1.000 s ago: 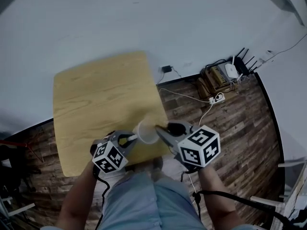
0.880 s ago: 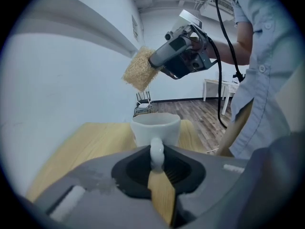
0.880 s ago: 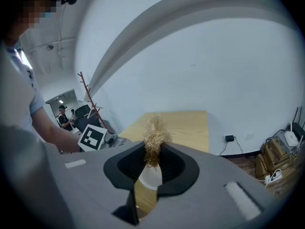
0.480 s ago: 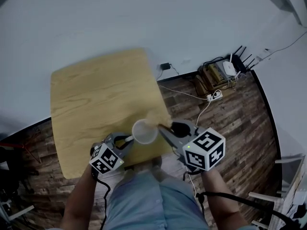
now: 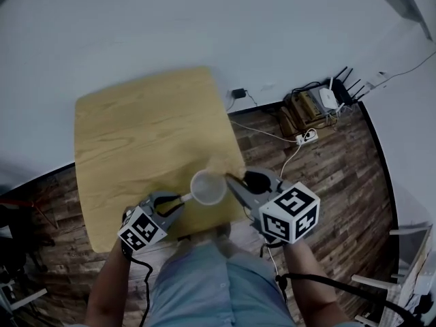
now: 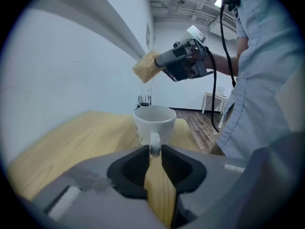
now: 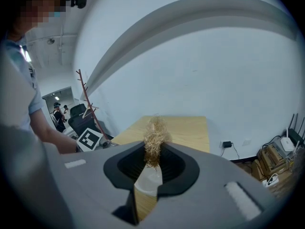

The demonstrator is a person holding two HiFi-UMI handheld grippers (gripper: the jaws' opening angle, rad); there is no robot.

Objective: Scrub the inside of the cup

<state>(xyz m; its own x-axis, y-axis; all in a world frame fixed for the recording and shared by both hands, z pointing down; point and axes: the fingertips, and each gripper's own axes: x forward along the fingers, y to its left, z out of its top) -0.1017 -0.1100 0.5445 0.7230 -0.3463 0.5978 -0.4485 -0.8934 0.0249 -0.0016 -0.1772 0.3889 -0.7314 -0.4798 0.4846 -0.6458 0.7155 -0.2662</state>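
As the head view looks down, one white cup (image 5: pixel 208 187) stands on one wooden table (image 5: pixel 136 135), between my left gripper (image 5: pixel 178 201) and right gripper (image 5: pixel 229 180). Left gripper view: my jaws have just been opening, the cup's one handle (image 6: pixel 154 143) loose between their tips. Right gripper view: my jaws pinch one fibrous scrubber (image 7: pixel 155 135).

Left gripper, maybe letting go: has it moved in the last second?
Yes: left gripper drew back from the cup toward the table's near edge; jaws just opening, handle between them.
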